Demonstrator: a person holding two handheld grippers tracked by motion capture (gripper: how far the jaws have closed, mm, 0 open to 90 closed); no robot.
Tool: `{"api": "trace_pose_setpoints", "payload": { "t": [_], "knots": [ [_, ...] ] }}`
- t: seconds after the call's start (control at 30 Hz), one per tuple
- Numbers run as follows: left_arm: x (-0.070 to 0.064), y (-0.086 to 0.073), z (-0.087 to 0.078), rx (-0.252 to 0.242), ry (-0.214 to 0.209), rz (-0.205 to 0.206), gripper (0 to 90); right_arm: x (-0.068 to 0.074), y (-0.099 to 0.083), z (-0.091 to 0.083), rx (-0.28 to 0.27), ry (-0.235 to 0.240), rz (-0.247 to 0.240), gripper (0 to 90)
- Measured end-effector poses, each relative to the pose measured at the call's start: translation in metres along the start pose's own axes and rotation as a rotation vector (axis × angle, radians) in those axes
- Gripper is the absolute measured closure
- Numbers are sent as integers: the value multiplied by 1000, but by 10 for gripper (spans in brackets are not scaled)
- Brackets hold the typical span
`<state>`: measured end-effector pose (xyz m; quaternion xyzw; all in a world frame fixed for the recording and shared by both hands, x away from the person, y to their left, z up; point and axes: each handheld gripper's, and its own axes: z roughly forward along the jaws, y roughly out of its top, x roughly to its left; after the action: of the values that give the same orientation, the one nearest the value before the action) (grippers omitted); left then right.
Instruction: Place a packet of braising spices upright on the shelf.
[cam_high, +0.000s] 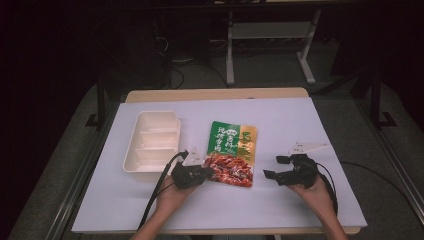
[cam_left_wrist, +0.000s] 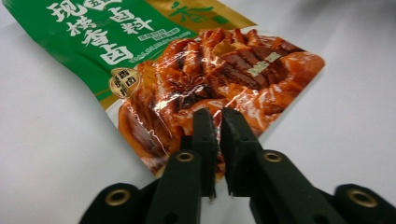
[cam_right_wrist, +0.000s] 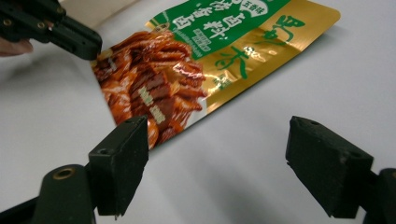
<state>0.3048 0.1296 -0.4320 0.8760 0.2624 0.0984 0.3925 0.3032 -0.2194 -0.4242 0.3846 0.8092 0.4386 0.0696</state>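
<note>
A flat food pouch (cam_high: 231, 152), green and gold at the far end with a red meat picture at the near end, lies in the middle of the white table. My left gripper (cam_high: 207, 171) sits at the pouch's near left corner. In the left gripper view its jaws (cam_left_wrist: 218, 116) stand almost together, with the edge of the pouch (cam_left_wrist: 187, 70) pinched between them. My right gripper (cam_high: 273, 166) is held a little to the right of the pouch, apart from it. Its jaws (cam_right_wrist: 219, 140) are wide open with nothing between them, facing the pouch (cam_right_wrist: 187, 60) and the left gripper (cam_right_wrist: 88, 46).
A white divided tray (cam_high: 131, 150) lies left of the pouch, close behind the left gripper. The white table cover (cam_high: 300, 125) spreads bare to the right and front. Beyond the table's far edge stand dark floor and a desk frame (cam_high: 230, 50).
</note>
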Motion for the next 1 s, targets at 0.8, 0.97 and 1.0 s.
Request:
{"api": "trace_pose_setpoints", "payload": {
  "t": [0.8,0.97,1.0],
  "knots": [
    [2,1,17,99,23,32,899,-29,102,56,151,-24,-4,209],
    [2,1,17,103,19,40,899,-45,104,74,191,-48,37,215],
    [2,1,17,102,20,39,899,-48,103,76,201,-54,42,215]
  ]
}}
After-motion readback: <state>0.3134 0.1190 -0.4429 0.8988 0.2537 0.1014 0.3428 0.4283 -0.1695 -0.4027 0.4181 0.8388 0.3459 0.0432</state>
